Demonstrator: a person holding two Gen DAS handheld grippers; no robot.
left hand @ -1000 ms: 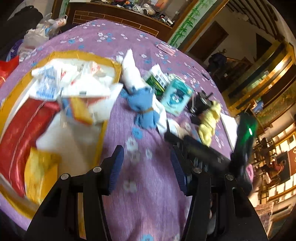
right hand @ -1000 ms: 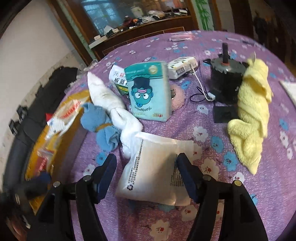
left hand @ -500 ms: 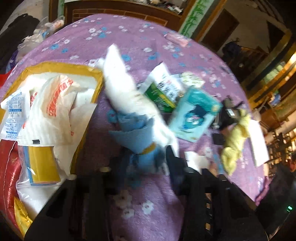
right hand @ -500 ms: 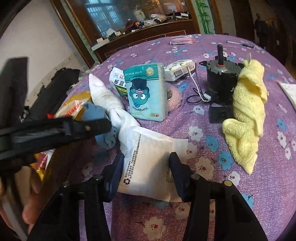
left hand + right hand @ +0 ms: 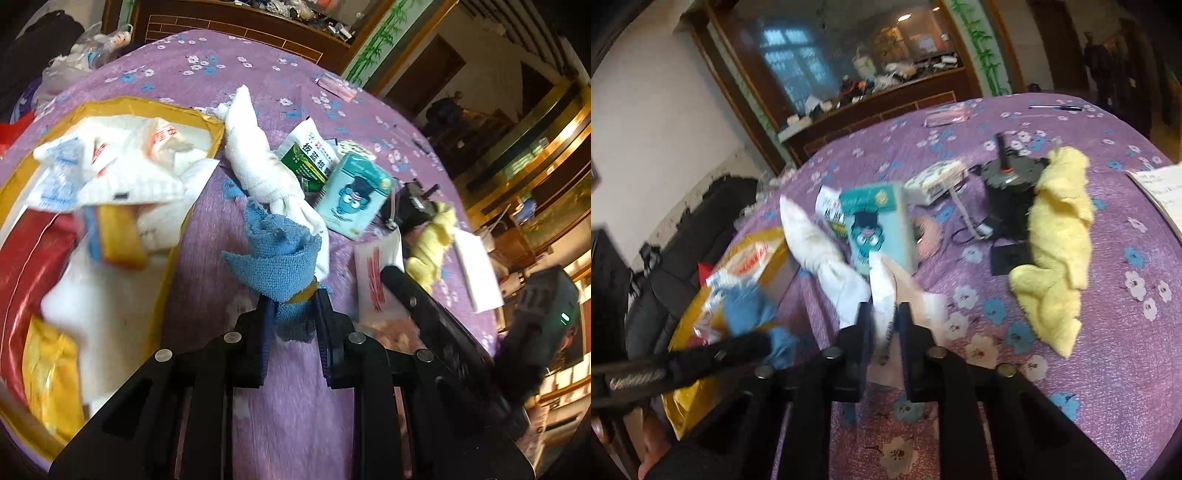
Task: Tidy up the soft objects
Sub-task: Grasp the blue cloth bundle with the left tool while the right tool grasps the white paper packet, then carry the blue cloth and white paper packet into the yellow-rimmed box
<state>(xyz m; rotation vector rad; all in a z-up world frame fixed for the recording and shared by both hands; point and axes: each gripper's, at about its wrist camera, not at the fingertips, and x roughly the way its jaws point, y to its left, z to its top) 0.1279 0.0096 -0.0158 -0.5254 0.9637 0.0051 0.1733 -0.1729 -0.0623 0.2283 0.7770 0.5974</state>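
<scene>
While the blue cloth sits bunched on the purple flowered tablecloth, its banded lower end lies right between the jaws of the left gripper, which are closing on it, the pads already against the fabric on both sides. Its long axis runs away from that gripper toward the white rolled cloth, which touches its far end, so a lift looks likely to drag or tip the white roll unless the two come apart first. Off to the left of the jaws, just beside the cloth, lies the yellow-rimmed tray, already heaped with soft packets; that seems the short way for this cloth to go. On the other side, the right gripper is clenched on the near edge of a white paper pouch, which stands up from between its fingers, tilted. Beyond the pouch stand the teal cartoon carton and the black motor, with the yellow towel draped against the motor, well apart from either gripper and nearer the right one. Judging from this, the tray lies across the left hand's path for the pouch, so the left should clear first.
</scene>
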